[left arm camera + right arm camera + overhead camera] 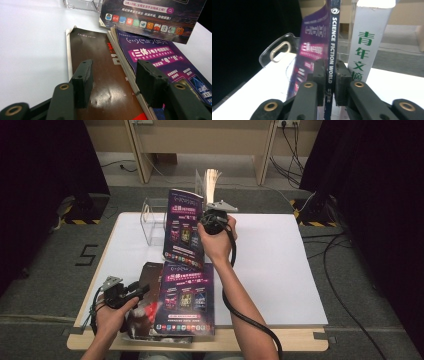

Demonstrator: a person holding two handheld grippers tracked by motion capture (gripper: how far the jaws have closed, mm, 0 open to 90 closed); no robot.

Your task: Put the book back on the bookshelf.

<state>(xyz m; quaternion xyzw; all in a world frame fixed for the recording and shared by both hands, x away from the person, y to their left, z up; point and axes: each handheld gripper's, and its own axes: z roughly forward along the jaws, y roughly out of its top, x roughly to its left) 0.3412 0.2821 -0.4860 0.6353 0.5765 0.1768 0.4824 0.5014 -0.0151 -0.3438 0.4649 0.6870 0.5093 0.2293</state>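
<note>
My right gripper (209, 218) is clamped on the spine of an upright purple magazine (184, 227), held on edge at the far middle of the white table (270, 265). In the right gripper view, both pads press the dark spine, which reads "SCIENCE FICTION WORLD", and the cover bows off to the left. Just right of that spine stands a white-spined book (368, 42) with green characters. A clear acrylic rack (152, 220) sits just left of the held magazine, at the table's far left.

My left gripper (131, 292) rests low at the near left edge, jaws apart at a middling gap, gripping nothing. In the left gripper view, its jaws straddle the seam where a brown-covered magazine (100, 75) lies under a flat purple magazine (165, 67); I cannot tell whether the pads touch the covers. That stack lies at the near edge of the table, just near of the upright copy, whose lower edge hangs close above the stack's far end.
</note>
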